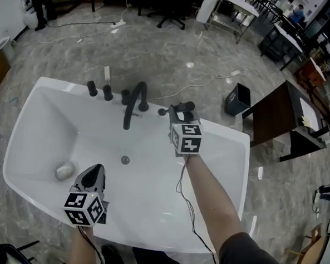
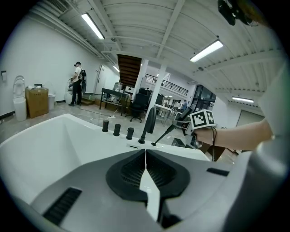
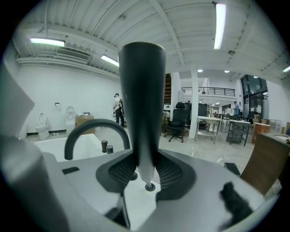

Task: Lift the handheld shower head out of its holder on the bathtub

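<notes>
The black handheld shower head (image 3: 142, 99) stands upright between the jaws of my right gripper (image 3: 144, 170), which is shut on its narrow lower part. Its tip hangs just over the small round holder (image 3: 148, 186) on the rim. In the head view my right gripper (image 1: 179, 109) holds the shower head (image 1: 165, 111) above the far rim of the white bathtub (image 1: 221, 132). From the left gripper view the shower head (image 2: 166, 132) slants up from the rim to that gripper. My left gripper (image 1: 97, 172) hovers over the tub's near side, jaws shut with nothing between them (image 2: 145, 156).
A black arched faucet (image 1: 134, 101) and three black knobs (image 1: 108, 93) stand on the far rim, left of the shower head. A pale lump (image 1: 65, 171) lies in the tub's left end, near the drain (image 1: 125, 160). A black bin (image 1: 238, 99) and dark table (image 1: 277, 116) stand beyond.
</notes>
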{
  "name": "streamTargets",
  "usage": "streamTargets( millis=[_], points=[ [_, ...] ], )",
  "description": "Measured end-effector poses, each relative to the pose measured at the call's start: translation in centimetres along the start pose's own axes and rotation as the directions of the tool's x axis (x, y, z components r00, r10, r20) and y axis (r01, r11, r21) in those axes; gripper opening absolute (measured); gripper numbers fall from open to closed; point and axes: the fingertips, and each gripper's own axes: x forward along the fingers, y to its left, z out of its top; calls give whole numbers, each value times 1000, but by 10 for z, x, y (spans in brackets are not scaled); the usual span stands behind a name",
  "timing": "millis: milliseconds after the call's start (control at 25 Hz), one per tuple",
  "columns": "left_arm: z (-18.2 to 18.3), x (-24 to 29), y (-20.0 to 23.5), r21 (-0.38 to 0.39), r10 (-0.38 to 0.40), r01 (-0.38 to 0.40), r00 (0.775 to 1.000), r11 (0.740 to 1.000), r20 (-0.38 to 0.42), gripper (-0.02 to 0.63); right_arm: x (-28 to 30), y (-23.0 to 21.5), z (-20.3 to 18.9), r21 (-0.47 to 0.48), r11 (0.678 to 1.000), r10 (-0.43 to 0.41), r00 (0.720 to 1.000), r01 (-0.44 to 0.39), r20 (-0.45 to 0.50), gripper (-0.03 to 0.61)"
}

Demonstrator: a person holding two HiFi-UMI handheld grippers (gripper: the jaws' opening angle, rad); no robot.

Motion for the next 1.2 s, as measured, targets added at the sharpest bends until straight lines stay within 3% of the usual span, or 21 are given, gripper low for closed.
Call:
streamTargets(
  millis=[160,440,720,960,1200],
  points=[
    [7,-33,-14,12,-47,47,999,999,19,15,-60,17,28,-1,1000,0,998,0,55,140],
    [19,-93,-24,53,-134,132,990,990,47,15,-165,64,45,2,999,-47,995,46,83,140],
    [4,-163,-31,100,-232,227,972,969,42,15,-283,122,63,21,993,-118,979,116,165,140],
    [-15,-224,-36,144,-307,300,951,943,29,15,-376,171,53,49,983,-181,962,174,203,140],
    [-33,-269,-46,206,-388,376,921,904,22,15,-461,215,26,148,962,-259,941,230,220,140]
  ],
)
